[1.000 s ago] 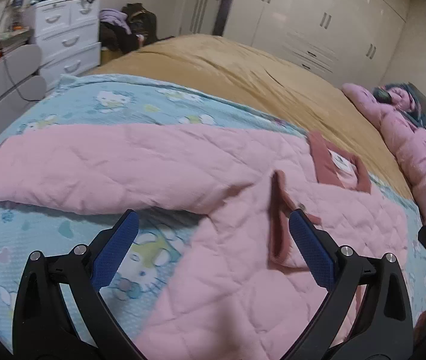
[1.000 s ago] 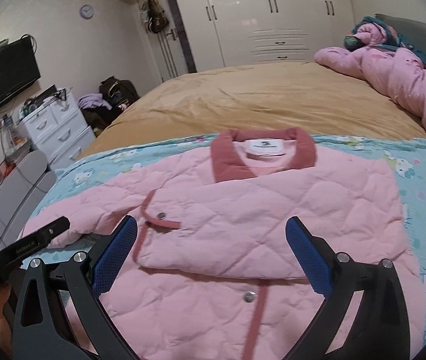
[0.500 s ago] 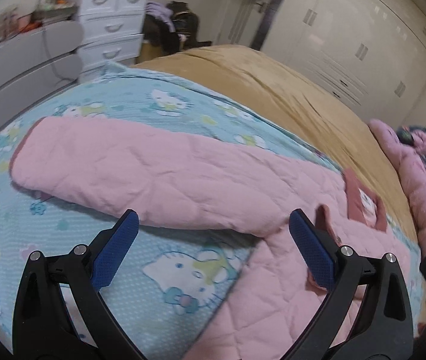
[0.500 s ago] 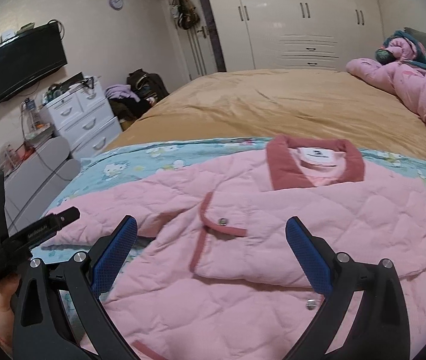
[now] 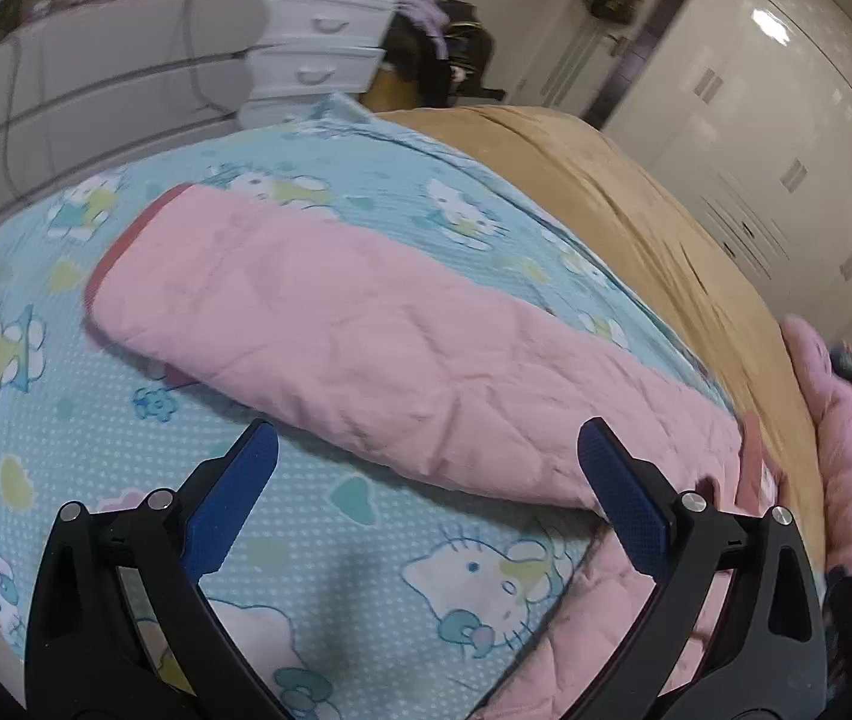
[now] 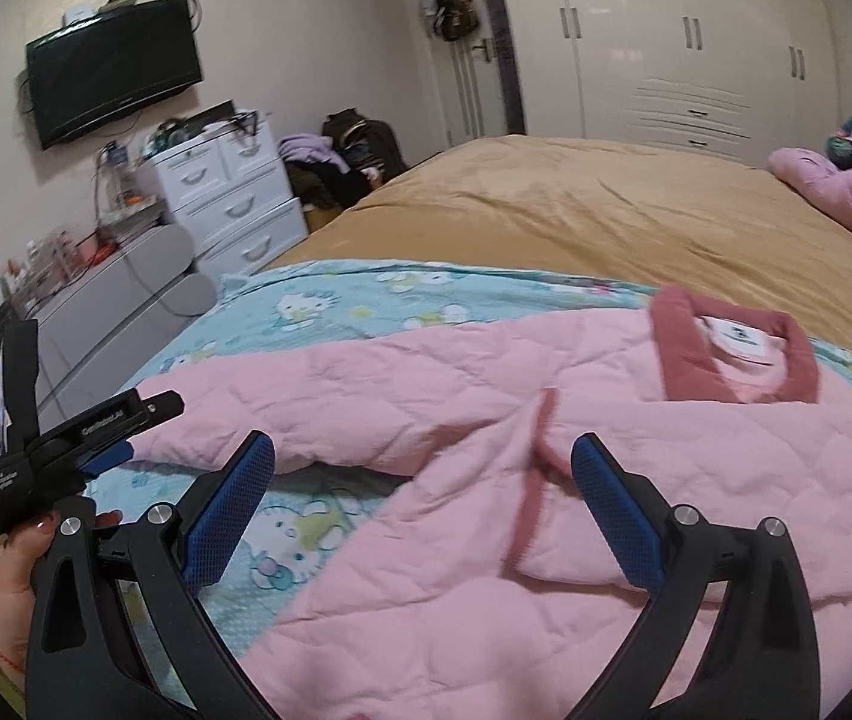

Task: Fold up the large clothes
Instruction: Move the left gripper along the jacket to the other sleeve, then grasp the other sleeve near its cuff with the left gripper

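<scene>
A pink quilted jacket [image 6: 546, 480] with a dark pink collar [image 6: 732, 354] lies front up on a light blue cartoon-cat blanket [image 6: 330, 306]. Its one sleeve [image 5: 366, 348] stretches out to the left, cuff [image 5: 108, 264] at the far end. My left gripper [image 5: 426, 492] hovers open just in front of the sleeve's middle, nothing between its blue pads. My right gripper [image 6: 420, 504] hangs open above the jacket's chest, near the front placket [image 6: 537, 468], holding nothing. The left gripper's body [image 6: 72, 444] shows in the right wrist view, in a person's hand [image 6: 18, 564].
A tan bedspread [image 6: 576, 204] covers the bed beyond the blanket. A pile of pink bedding [image 6: 846, 192] lies at the far right. White drawers [image 6: 228, 192], a grey cabinet [image 6: 114, 300], a wall TV [image 6: 114, 72] and wardrobes [image 6: 696, 42] stand around.
My left gripper has swung left along the sleeve toward its cuff and come lower. My right gripper has shifted left over the jacket. Both stay open.
</scene>
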`<state>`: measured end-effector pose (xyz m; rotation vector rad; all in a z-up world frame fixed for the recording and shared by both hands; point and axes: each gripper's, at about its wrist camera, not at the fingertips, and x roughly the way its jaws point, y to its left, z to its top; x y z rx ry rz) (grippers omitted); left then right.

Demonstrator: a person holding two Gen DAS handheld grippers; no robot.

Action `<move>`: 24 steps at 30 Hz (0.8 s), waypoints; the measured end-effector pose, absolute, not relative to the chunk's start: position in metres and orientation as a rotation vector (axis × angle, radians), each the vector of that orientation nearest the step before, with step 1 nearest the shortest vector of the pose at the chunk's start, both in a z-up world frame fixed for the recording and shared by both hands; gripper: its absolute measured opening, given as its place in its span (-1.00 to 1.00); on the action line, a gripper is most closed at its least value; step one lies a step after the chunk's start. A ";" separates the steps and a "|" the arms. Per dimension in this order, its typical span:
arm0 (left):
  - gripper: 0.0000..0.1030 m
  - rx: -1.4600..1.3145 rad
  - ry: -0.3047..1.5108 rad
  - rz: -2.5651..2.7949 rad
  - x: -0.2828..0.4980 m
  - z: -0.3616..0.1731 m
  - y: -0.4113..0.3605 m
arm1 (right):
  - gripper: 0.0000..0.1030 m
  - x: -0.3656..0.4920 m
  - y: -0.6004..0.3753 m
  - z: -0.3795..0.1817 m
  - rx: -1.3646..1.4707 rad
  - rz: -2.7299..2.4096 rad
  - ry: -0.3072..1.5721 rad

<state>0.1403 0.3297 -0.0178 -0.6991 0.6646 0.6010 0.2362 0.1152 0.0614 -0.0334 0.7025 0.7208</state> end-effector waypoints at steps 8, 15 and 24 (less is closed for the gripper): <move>0.82 -0.775 0.676 0.654 0.133 -0.037 0.357 | 0.92 0.231 0.162 0.054 -0.074 0.801 0.726; 0.82 -0.872 0.672 0.727 0.136 -0.069 0.382 | 0.92 0.233 0.158 0.033 -0.043 0.794 0.782; 0.82 -0.982 0.605 0.782 0.132 -0.099 0.410 | 0.92 0.249 0.130 0.010 0.087 0.775 0.873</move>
